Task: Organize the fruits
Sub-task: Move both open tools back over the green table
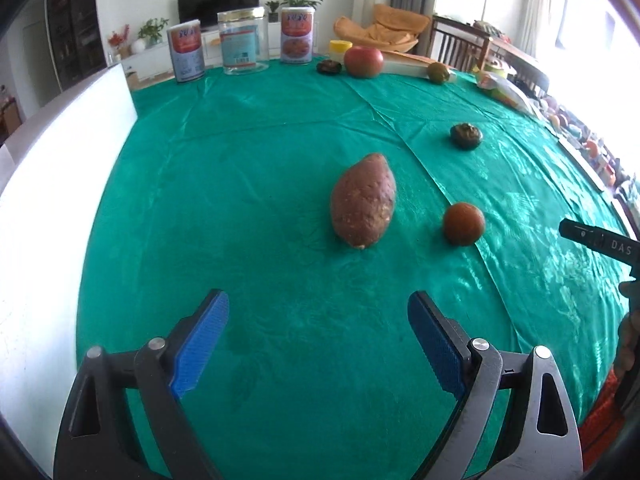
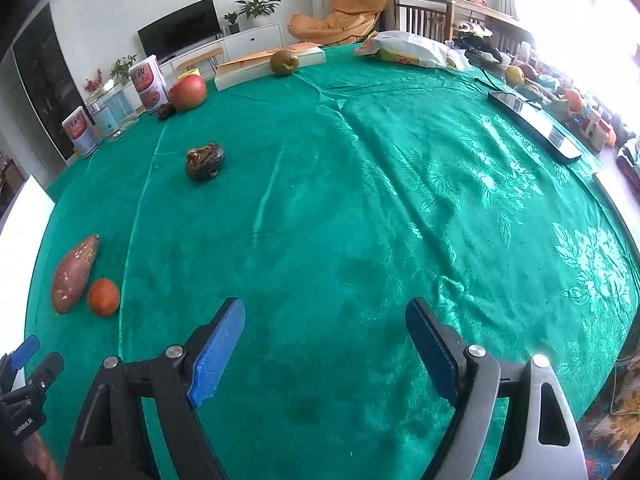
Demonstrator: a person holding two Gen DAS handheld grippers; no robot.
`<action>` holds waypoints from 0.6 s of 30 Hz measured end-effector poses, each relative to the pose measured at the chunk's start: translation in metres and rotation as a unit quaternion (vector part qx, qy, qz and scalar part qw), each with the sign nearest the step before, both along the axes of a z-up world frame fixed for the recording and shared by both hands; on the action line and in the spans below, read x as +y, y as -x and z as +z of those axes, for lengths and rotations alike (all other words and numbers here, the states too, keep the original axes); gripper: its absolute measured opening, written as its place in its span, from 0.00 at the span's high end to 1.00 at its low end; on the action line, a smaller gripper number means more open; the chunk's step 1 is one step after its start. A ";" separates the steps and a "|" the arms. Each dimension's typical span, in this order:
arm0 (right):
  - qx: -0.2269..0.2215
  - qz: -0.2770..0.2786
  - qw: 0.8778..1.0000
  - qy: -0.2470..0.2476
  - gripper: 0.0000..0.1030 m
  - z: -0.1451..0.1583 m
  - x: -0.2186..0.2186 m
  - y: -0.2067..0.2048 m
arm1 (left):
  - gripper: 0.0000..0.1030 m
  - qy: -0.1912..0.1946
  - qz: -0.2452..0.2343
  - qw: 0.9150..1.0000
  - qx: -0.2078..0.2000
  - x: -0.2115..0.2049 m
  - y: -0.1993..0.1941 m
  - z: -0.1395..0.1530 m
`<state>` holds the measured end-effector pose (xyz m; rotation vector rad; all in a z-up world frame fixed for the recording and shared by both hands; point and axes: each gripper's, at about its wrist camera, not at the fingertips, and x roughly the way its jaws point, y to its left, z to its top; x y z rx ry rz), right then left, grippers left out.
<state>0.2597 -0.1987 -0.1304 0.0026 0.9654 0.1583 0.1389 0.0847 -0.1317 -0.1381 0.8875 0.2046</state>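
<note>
- Blue-padded and spread wide, my left tool (image 1: pixel 318 316) hangs above the green cloth of the desk (image 1: pixel 248 152) with nothing between its fingers.
- My right tool (image 2: pixel 325 322) is spread just as wide and grips nothing; only bare cloth lies between its pads.
- Straight ahead of my left tool lies a sweet potato (image 1: pixel 363 200), lengthwise, its narrow tip toward me and a stretch of cloth between us.
- Just beside it on the right sits a small orange fruit (image 1: pixel 463 224), close to the sweet potato but not touching it in this view.
- Farther off and to the right rests a dark wrinkled fruit (image 1: pixel 466 135), well apart from the other two.
- From my right tool's camera the sweet potato (image 2: pixel 74 274) and orange fruit (image 2: pixel 103 297) sit far to the left, and the dark fruit (image 2: pixel 205 161) lies beyond them.
- At the far edge of the desk a red apple (image 1: pixel 363 61) stands with another small dark fruit (image 1: pixel 329 67) just to its left.
- A greenish-brown round fruit (image 1: pixel 438 73) rests against a long white box (image 1: pixel 404 65) near the apple.
- Two printed tins (image 1: pixel 187 50) (image 1: pixel 297 36) flank a clear glass jar (image 1: pixel 242 42) along the back edge.
- A white board (image 1: pixel 60 160) stands along the left edge of the desk.
- A printed bag (image 2: pixel 408 50) and a long dark flat item (image 2: pixel 534 124) lie toward the right side.
</note>
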 end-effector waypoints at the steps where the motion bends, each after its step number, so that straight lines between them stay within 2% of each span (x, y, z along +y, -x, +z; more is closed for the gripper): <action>1: -0.005 -0.004 1.000 0.003 0.20 -0.003 0.001 -0.001 | 0.11 -0.004 0.005 1.000 -0.001 0.002 -0.001 -0.001; 5: -0.016 -0.016 1.000 0.019 0.17 -0.011 0.006 -0.007 | 0.11 -0.004 0.020 1.000 0.007 0.008 -0.007 -0.011; 7: -0.017 -0.016 0.999 0.029 0.13 -0.013 0.008 -0.007 | 0.10 -0.008 0.019 1.000 0.011 0.008 -0.009 -0.013; 9: -0.014 -0.016 0.999 0.043 0.04 -0.017 0.011 -0.008 | 0.08 -0.011 0.018 1.000 0.016 0.007 -0.010 -0.014; 11: -0.013 -0.013 0.999 0.043 0.02 -0.017 0.012 -0.008 | 0.04 -0.012 0.016 1.000 0.020 0.006 -0.012 -0.015; 18: -0.011 -0.012 0.999 0.044 0.00 -0.018 0.012 -0.008 | 0.01 -0.012 0.015 1.000 0.024 0.005 -0.012 -0.016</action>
